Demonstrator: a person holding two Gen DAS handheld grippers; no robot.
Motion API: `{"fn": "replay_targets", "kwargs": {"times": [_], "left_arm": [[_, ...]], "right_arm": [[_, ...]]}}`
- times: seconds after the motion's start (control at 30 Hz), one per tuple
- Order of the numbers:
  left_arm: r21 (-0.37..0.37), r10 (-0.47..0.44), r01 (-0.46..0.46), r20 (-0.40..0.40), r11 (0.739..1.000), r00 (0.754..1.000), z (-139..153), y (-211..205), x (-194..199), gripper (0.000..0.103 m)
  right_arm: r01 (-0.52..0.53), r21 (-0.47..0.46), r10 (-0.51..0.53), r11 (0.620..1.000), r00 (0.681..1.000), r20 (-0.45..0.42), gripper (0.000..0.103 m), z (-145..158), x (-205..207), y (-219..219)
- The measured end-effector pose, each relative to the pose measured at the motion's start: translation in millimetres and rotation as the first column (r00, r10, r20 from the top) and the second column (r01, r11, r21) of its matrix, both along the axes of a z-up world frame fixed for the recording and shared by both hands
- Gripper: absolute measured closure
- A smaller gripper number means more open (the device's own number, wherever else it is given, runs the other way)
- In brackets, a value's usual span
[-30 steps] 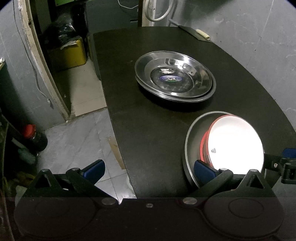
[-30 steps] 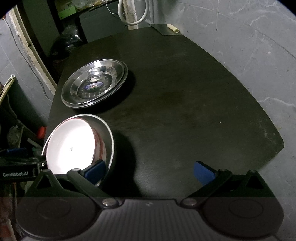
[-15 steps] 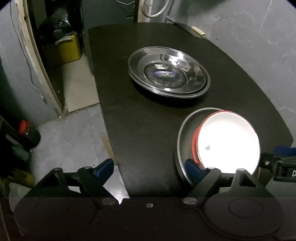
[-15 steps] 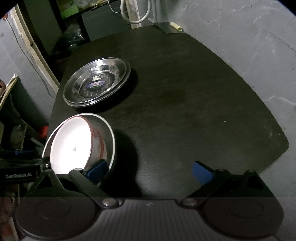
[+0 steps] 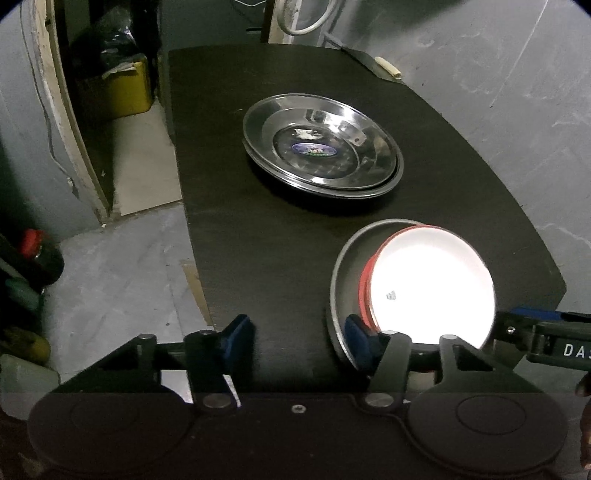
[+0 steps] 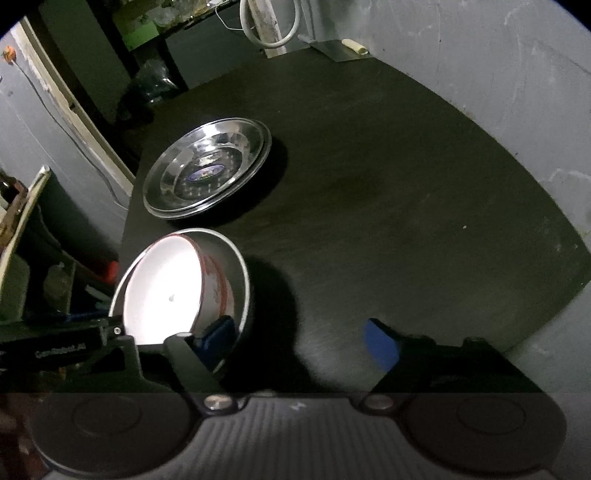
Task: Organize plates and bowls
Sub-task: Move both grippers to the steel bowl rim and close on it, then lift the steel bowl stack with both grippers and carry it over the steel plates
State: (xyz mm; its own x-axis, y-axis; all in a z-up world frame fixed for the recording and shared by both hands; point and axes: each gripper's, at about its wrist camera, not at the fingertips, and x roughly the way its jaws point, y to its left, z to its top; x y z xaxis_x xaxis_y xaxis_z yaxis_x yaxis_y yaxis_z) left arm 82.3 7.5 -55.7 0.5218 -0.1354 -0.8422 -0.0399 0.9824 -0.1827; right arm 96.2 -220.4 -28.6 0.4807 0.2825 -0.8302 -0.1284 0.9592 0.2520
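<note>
- A dark, matte black tabletop [image 5: 295, 229] with a rounded outline fills the centre of both views.
- A rough grey plastered wall [image 5: 517, 92] rises on the right of the frame.
- A pale grey tiled floor [image 5: 122, 266] shows at lower left in the left wrist view.
- A yellow box [image 5: 122, 88] sits in a dim doorway at upper left.
- A looped white hose [image 6: 269, 29] hangs at top centre.
- Light is low, with hard shadows.

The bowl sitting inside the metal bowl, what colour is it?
White inside, red outside; the bowl shows best in the left wrist view.
</note>
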Motion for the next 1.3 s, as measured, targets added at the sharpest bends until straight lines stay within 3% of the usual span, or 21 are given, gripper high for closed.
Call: {"fn": "replay_targets", "kwargs": {"times": [0.13, 0.23, 0.57, 0.73, 1.2, 1.3], "left_arm": [[-0.018, -0.026, 0.026, 0.007, 0.999, 1.000, 2.2, -4.3, -0.3, 0.065], [-0.032, -0.046, 0.046, 0.010, 0.998, 0.999, 3.2, -6.8, -0.3, 0.072], [-0.054, -0.067, 0.068, 0.016, 0.996, 0.998, 3.0, -7.7, -1.5, 0.080], [-0.064, -0.083, 0.084, 0.022, 0.994, 0.996, 2.6, -8.4, -1.8, 0.086], [-0.066, -0.089, 0.091, 0.027, 0.994, 0.996, 1.9, -7.3, -1.7, 0.086], [-0.065, -0.092, 0.094, 0.030, 0.993, 0.995, 2.1, -7.4, -2.0, 0.087]], "right_arm": [[-0.020, 0.042, 0.020, 0.999, 1.000, 0.001, 0.045, 2.5, -1.6, 1.1], [-0.035, 0.054, 0.035, 0.998, 0.999, 0.001, 0.052, 2.9, -2.1, 3.0], [-0.059, 0.089, 0.059, 0.994, 0.998, 0.004, 0.074, 3.5, -2.2, 9.5], [-0.058, 0.116, 0.059, 0.992, 0.998, -0.010, 0.076, 0.5, -1.1, 10.5], [-0.037, 0.151, 0.039, 0.988, 0.999, -0.016, 0.076, -3.7, -3.4, 8.0], [-0.049, 0.162, 0.051, 0.986, 0.999, -0.007, 0.084, -3.0, -4.8, 9.1]]}}
